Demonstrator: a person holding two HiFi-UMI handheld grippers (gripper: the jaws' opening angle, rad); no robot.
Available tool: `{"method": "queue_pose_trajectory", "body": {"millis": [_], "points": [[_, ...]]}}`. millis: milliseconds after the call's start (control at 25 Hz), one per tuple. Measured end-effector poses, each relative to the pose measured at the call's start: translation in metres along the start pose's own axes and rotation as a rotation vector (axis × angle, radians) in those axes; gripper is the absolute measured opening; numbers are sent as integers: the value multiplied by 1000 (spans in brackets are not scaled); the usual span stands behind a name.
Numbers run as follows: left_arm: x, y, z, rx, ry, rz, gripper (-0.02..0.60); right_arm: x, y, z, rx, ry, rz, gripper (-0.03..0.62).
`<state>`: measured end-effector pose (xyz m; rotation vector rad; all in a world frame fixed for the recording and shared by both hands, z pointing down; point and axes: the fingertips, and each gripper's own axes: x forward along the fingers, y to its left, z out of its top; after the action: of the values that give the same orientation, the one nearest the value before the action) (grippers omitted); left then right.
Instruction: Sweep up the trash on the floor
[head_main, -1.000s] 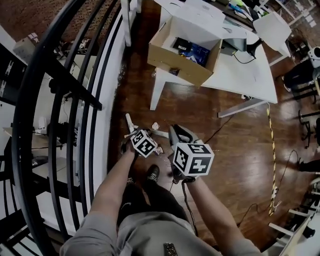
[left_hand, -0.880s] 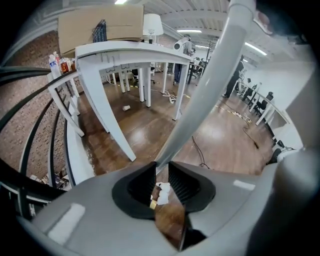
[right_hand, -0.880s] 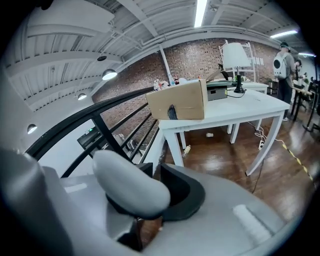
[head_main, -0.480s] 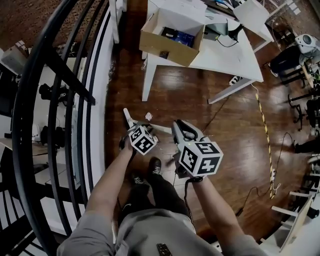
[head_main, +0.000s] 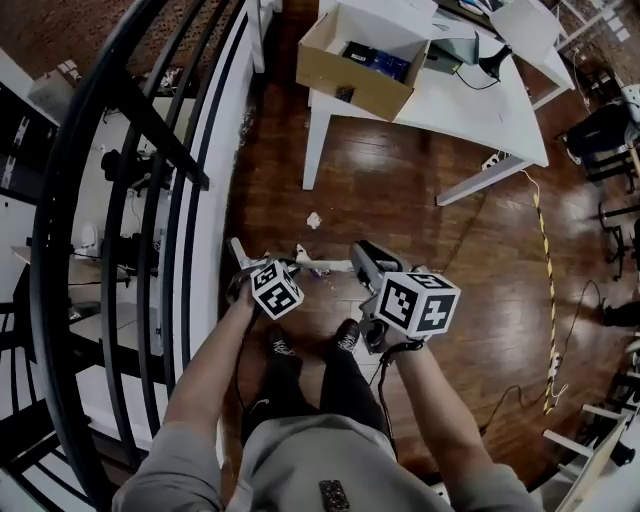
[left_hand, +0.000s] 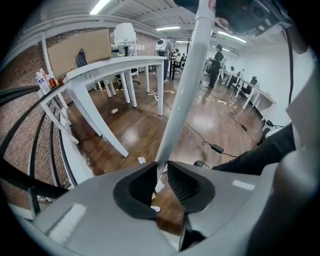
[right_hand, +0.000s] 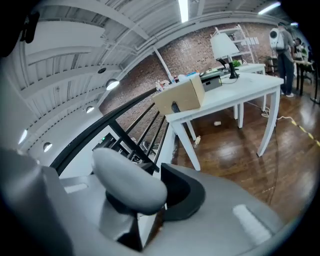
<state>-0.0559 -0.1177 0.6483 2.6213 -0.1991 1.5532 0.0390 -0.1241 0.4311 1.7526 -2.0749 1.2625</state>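
A crumpled white paper scrap (head_main: 314, 220) lies on the wood floor ahead of both grippers, also seen past the jaws in the left gripper view (left_hand: 142, 160). My left gripper (head_main: 290, 260) (left_hand: 161, 172) has a white pole (left_hand: 182, 90) between its pads, and the jaws are closing on it. The pole (head_main: 325, 266) runs toward my right gripper (head_main: 368, 262). My right gripper (right_hand: 155, 200) is shut on a rounded grey handle (right_hand: 129, 186). What is at the pole's lower end is hidden. Another scrap (right_hand: 217, 123) lies under the table.
A white table (head_main: 480, 130) with an open cardboard box (head_main: 365, 65) stands ahead. A black stair railing (head_main: 150, 200) runs along the left. Cables (head_main: 455, 245) and a yellow-black striped line (head_main: 547, 260) cross the floor at right. The person's shoes (head_main: 347, 335) are just below the grippers.
Both grippers have drawn back from the paper scrap, which now lies farther ahead of them. The left gripper has shifted left and the right gripper slightly right.
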Motion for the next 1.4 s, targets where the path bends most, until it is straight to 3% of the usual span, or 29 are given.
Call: {"method": "queue_pose_trajectory", "body": {"millis": [200, 360, 720, 920, 1200, 1400], "points": [[50, -29, -28, -56, 32, -24, 87, 28, -36, -38, 49, 84, 9, 52], [91, -31, -16, -68, -4, 34, 108, 35, -50, -38, -18, 105, 36, 51], [130, -53, 14, 69, 14, -32, 97, 18, -106, -43, -55, 113, 26, 54], [142, -62, 38, 106, 3, -43, 97, 1, -126, -38, -193, 86, 114, 58], [161, -70, 82, 143, -24, -50, 97, -26, -146, -28, -483, 88, 263, 66], [176, -79, 130, 175, -53, -54, 97, -51, -175, -10, -536, 76, 265, 65]]}}
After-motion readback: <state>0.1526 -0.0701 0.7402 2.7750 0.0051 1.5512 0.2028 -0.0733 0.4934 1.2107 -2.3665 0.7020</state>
